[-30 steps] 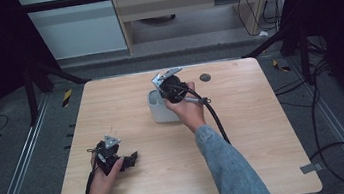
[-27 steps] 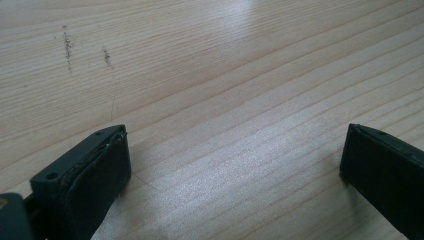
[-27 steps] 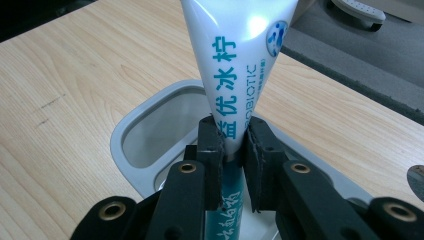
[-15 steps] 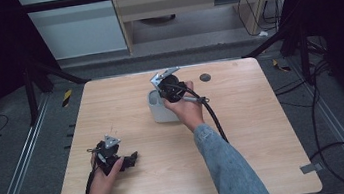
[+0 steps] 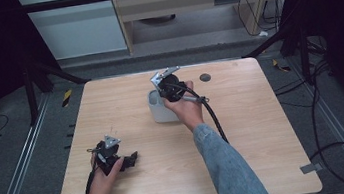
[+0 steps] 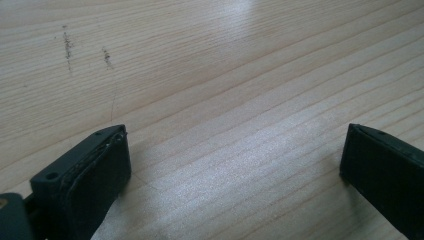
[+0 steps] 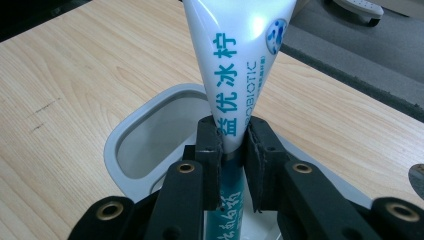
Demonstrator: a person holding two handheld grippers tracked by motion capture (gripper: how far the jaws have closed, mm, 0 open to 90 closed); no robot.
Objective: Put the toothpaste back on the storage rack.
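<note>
A white toothpaste tube (image 7: 239,65) with blue lettering stands upright over a light grey cup (image 7: 150,131), its lower end down inside the cup. My right gripper (image 7: 233,145) is shut on the tube, both pads pressed to its sides. From above, that right gripper (image 5: 167,85) sits over the grey cup (image 5: 158,110) near the table's middle back. Near the front left, my left gripper (image 5: 129,160) rests on the wood. Its own view shows the left gripper (image 6: 235,165) with jaws wide open and nothing but bare wood between them.
A small dark round disc (image 5: 205,77) lies on the wooden table (image 5: 255,131) behind and to the right of the cup. A thick black cable (image 5: 215,119) trails from the right gripper along the sleeved forearm. Metal rails and loose cables run along the floor on both sides.
</note>
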